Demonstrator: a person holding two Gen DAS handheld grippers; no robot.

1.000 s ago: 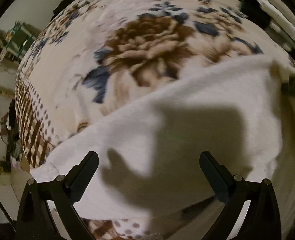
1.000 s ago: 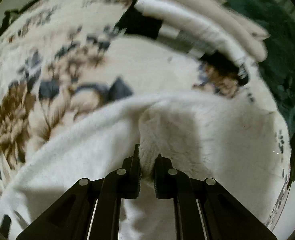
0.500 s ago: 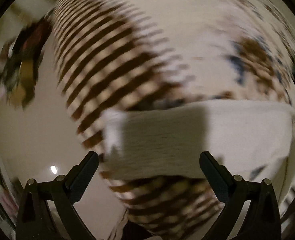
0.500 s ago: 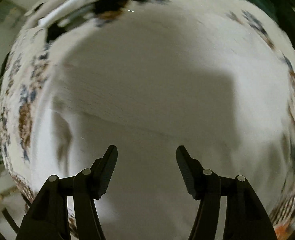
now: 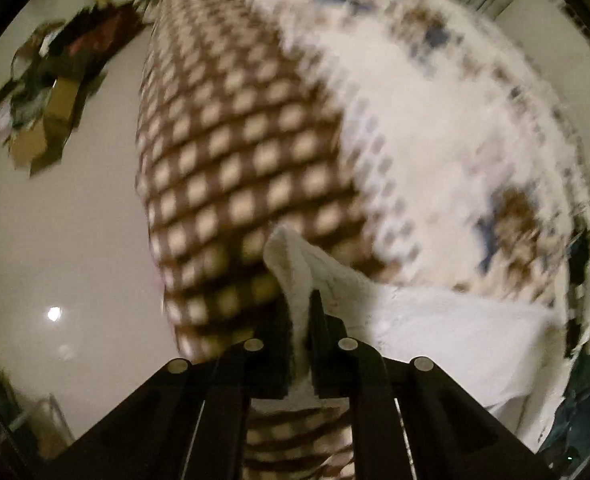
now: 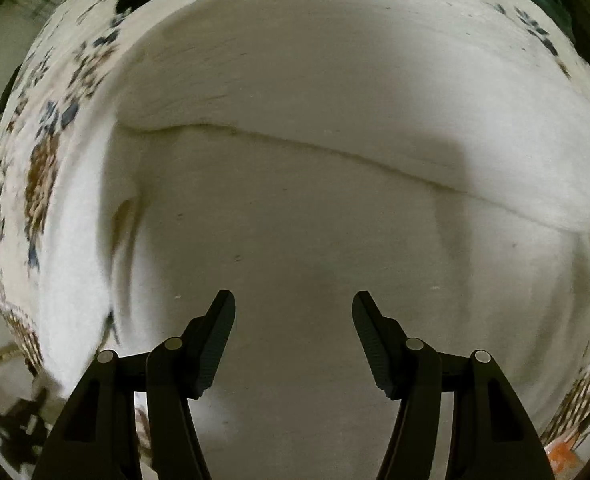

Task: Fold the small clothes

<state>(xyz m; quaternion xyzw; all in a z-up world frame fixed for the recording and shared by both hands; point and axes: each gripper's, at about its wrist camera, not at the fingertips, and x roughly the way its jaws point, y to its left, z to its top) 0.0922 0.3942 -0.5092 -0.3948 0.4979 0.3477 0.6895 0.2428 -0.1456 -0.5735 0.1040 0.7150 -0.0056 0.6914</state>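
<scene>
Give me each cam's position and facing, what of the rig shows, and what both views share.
Left wrist: sits on the left hand-held gripper, looks steeply down at the bed edge; its black fingers, shut on a white cloth corner, show.
Right wrist: sits on the right hand-held gripper, looks straight down; its open fingers, nothing between them, show.
Shared: the white cloth on the floral blanket.

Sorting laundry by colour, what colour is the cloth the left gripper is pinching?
White cloth; clearest in the left wrist view.

Dim warm light; left view motion-blurred; gripper shadow on white cloth (image 6: 335, 80); fisheye bending, dark corners
</scene>
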